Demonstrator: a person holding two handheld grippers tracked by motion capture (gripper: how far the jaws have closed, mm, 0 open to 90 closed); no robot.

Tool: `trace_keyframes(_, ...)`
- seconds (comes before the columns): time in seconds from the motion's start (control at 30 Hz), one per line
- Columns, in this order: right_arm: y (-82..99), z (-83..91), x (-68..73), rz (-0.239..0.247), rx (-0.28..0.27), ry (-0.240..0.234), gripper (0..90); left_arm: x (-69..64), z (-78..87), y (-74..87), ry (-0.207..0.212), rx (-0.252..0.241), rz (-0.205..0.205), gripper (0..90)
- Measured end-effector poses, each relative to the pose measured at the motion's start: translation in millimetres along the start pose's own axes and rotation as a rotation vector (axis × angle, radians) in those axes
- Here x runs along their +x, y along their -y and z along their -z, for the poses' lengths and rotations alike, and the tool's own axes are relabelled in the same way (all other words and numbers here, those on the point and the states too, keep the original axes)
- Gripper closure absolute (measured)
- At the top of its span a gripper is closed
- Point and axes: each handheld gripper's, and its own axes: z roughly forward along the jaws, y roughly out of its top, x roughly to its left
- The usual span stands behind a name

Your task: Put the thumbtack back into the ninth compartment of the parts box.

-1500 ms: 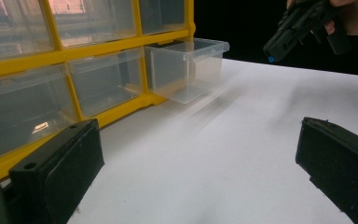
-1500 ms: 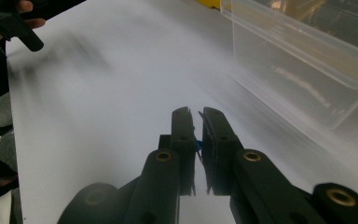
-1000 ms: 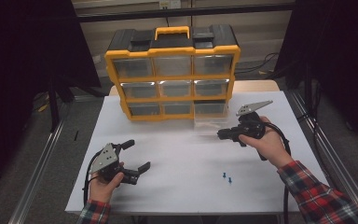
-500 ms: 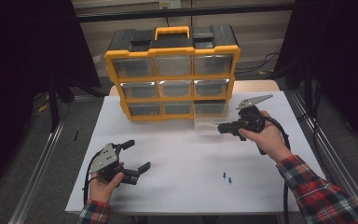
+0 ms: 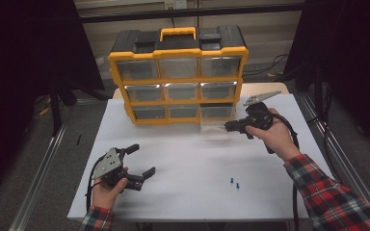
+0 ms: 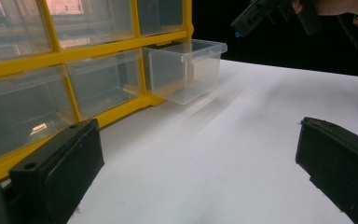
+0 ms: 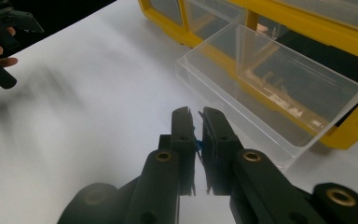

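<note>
Your right tool [image 7: 196, 140] pinches blue pin [image 7: 197, 145], hovers at open drawer [image 7: 270, 88], frame centre-right. Next: move over drawer, release. Left tool [image 5: 139, 163] wide, empty.

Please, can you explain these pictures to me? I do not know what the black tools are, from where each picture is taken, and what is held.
A person holds a hand tool with two black jaws in each hand. One camera looks down from above; one rides on each tool. On the white table stands a yellow drawer cabinet with its lower right clear drawer pulled out. Two small blue pins lie on the table. The right gripper is shut on another small blue piece, near the open drawer. The left gripper is open and holds nothing.
</note>
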Motion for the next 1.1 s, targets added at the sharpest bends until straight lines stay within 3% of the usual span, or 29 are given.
trace_keyframes(0.03, -0.6, -0.2, -0.4, 0.001, -0.004, -0.002, 84.7, -1.1, 0.9, -0.7, -0.034, 0.012, -0.008, 0.5)
trace_keyframes(0.07, -1.2, -0.5, -0.8, -0.001, -0.007, -0.002, 84.7, -0.1, 0.0, -0.2, -0.001, -0.001, -0.001, 0.5)
trace_keyframes(0.77, -16.5, -4.2, -11.3, -0.026, -0.013, 0.043, 84.7, -0.2, 0.0, -0.6, 0.005, 0.002, -0.009, 0.5)
trace_keyframes(0.8, -18.2, -4.2, -13.0, -0.019, -0.014, 0.051, 84.7, -1.7, 0.9, -1.3, -0.031, 0.014, -0.011, 0.5)
trace_keyframes(0.87, -18.9, -4.5, -13.5, -0.022, -0.019, 0.057, 84.7, -1.3, 1.0, -1.4, -0.033, 0.014, -0.014, 0.5)
trace_keyframes(0.9, -19.9, -4.6, -15.6, -0.023, -0.025, 0.062, 84.6, 0.3, 0.4, -0.8, 0.001, 0.003, -0.013, 0.5)
trace_keyframes(1.1, -19.8, -8.6, -20.9, -0.023, -0.020, 0.091, 84.6, 0.6, 0.2, -0.5, 0.002, 0.004, -0.013, 0.5)
